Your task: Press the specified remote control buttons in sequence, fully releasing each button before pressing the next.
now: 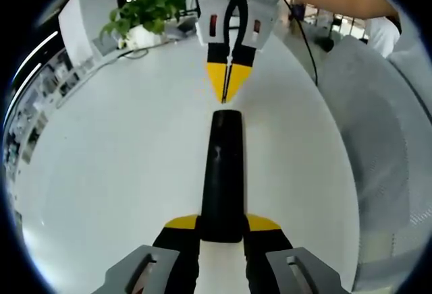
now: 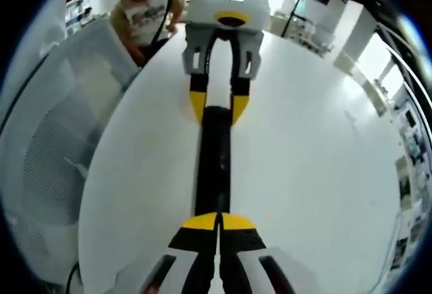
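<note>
Left gripper (image 1: 221, 230) has its jaws clamped on the near end of the black remote control (image 1: 223, 172), which lies lengthwise on my white table (image 1: 101, 172). Right gripper (image 2: 218, 221) has its jaws pressed together, tips at the remote's far end. I see a potted plant (image 1: 145, 17) by the table's edge.

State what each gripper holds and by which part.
The left gripper clamps the long black remote control by its near end. The right gripper, jaws shut, holds nothing; its tips sit at the remote's opposite end.
</note>
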The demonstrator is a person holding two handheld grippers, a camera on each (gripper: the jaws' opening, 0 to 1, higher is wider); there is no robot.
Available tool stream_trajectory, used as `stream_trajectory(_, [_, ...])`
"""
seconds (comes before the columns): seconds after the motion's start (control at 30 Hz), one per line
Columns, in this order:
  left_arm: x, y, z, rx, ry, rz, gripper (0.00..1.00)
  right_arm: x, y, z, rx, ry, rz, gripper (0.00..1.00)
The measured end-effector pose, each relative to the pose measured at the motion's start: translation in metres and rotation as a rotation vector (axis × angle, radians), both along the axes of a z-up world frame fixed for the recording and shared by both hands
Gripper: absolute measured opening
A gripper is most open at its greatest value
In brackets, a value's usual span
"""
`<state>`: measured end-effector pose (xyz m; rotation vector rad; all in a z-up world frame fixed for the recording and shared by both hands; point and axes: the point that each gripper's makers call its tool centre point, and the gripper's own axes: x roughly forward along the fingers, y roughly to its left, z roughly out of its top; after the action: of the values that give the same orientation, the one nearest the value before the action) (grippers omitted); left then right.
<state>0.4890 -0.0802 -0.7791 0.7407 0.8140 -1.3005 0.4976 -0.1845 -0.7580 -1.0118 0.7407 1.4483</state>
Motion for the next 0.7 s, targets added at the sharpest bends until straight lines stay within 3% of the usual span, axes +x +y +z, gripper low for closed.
stream_trajectory(0.27, [0.0003, -0.0002, 0.0001, 0.003, 0.001, -0.002, 0.24, 0.0007, 0.0048, -0.0002, -0.007, 0.004, 0.007, 0.00])
stream_trajectory(0.7, [0.0004, -0.0001, -0.0005, 0.001, 0.000, -0.002, 0.24, -0.0005, 0.0035, -0.0093, -0.081, 0.013, 0.033, 0.00])
